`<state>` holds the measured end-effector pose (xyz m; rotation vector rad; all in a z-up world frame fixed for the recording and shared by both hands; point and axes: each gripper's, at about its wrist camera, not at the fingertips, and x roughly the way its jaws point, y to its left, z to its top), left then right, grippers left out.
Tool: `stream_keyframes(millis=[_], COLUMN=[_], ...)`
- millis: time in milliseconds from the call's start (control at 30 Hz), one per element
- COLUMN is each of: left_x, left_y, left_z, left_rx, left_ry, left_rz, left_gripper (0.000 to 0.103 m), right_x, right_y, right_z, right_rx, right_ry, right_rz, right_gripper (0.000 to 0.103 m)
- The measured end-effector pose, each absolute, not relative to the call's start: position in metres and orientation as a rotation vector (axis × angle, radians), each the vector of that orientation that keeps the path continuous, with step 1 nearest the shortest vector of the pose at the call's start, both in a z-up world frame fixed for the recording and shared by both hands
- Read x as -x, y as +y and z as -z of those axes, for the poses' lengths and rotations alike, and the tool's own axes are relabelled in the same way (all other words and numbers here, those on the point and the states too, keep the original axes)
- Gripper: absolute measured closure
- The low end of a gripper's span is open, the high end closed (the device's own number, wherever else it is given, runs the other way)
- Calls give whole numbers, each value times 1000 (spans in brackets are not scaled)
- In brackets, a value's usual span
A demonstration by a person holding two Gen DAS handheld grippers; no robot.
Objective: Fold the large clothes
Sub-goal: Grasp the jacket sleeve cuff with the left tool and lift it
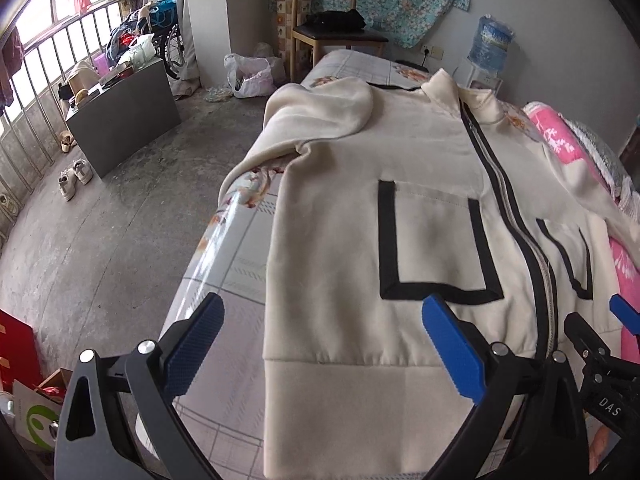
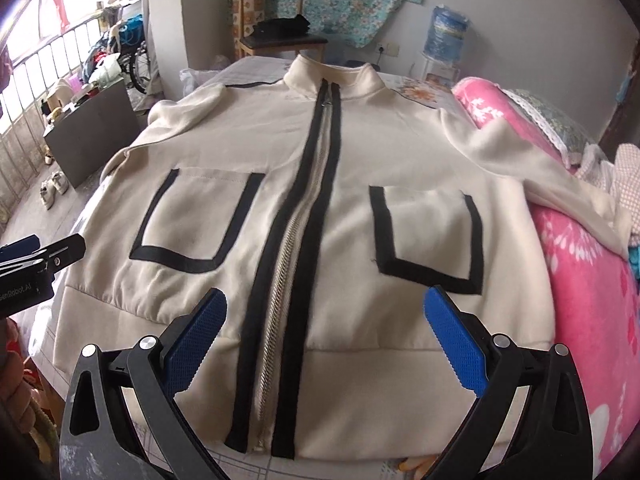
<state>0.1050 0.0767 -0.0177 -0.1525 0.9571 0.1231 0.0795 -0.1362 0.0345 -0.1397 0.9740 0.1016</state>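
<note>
A cream zip-up jacket (image 2: 320, 200) with black trim and two black-outlined pockets lies face up on the bed, collar far, hem near; it also shows in the left wrist view (image 1: 400, 240). Its left sleeve (image 1: 320, 108) is folded in over the shoulder. Its right sleeve (image 2: 552, 176) trails onto a pink blanket. My left gripper (image 1: 324, 344) is open and empty above the hem's left part. My right gripper (image 2: 324, 340) is open and empty above the hem at the zipper (image 2: 296, 232). The right gripper's tip shows in the left wrist view (image 1: 624, 316).
The bed (image 1: 224, 248) has a checked floral sheet; its left edge drops to a concrete floor (image 1: 120, 216). A pink blanket (image 2: 580, 280) lies along the right. A wooden chair (image 1: 332, 20), a water bottle (image 2: 444, 32), a grey cabinet (image 1: 124, 120) and shoes (image 1: 74, 176) stand beyond.
</note>
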Motion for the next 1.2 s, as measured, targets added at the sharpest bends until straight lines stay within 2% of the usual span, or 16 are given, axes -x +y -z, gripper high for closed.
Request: stream_keyframes(millis=[233,433,733,900,1067,1133,1167,1200], left_x=[-118,-158,-208,-216,-231,-234,-234,-236], left_y=[149,222,328,336,329,328,330,332], left_z=[15,38,173,249,282,286,286,287], left_rx=[347,601,1369,1788,1949,1967,1974,1983], left_ry=[870,862,1057,1124,1155,1152,1149,1141], left_rz=[-98,-107,-116,-21,26,30,14,9], left_gripper=[6,6,6,7,7,16,24,37], right_x=[-114,-140,-153,-157,-158,-160,-159,-159], right_y=[-96,-65,-51,-49,-46,-46,-46,-46], right_z=[-34,-13,13,19,17,18,17,16], right_rx=[147,135,143,145,160,165,168,170], right_ry=[913,962,1042,1059,1055,1055,1054,1051], right_rz=[-316,-439,-444,-423,-404,-398,-392,-388], right_gripper=[8,8,8,8,8,8,8,8])
